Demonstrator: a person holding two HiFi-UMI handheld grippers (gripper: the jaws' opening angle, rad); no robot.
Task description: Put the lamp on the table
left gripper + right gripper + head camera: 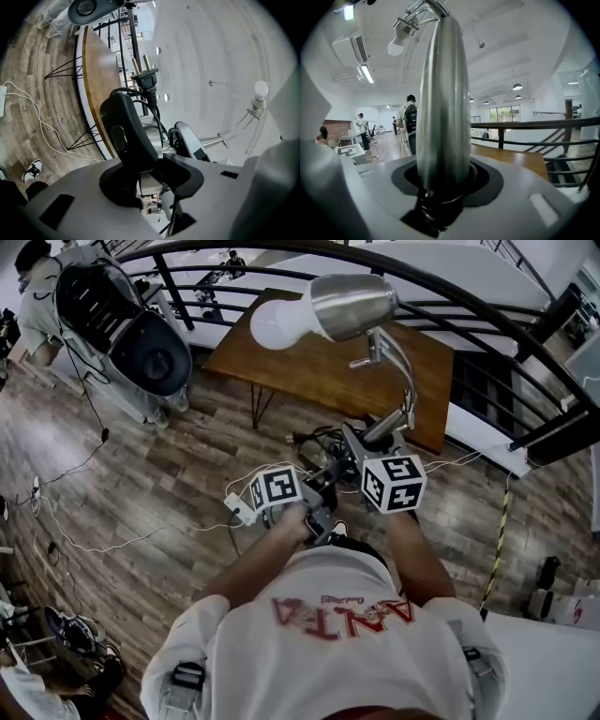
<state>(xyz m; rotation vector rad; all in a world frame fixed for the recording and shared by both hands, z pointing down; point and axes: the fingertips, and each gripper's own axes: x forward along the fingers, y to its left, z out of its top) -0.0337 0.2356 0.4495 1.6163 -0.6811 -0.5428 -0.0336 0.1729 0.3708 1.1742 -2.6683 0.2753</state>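
The table [319,371] is just ahead, and the lamp [352,306] isn't on it yet. I'm holding it in the air, with its foot seemingly short of the near edge, so I judge that carrying it over, setting it down and letting go all remain. Both tongs are clamped on its foot: the right gripper [364,454] on the metal disc, the left gripper [157,138] on the disc plus bundled cord [317,439]. Only the head view shows the gap to the table; only the left gripper view shows the plug [146,79], prongs up.
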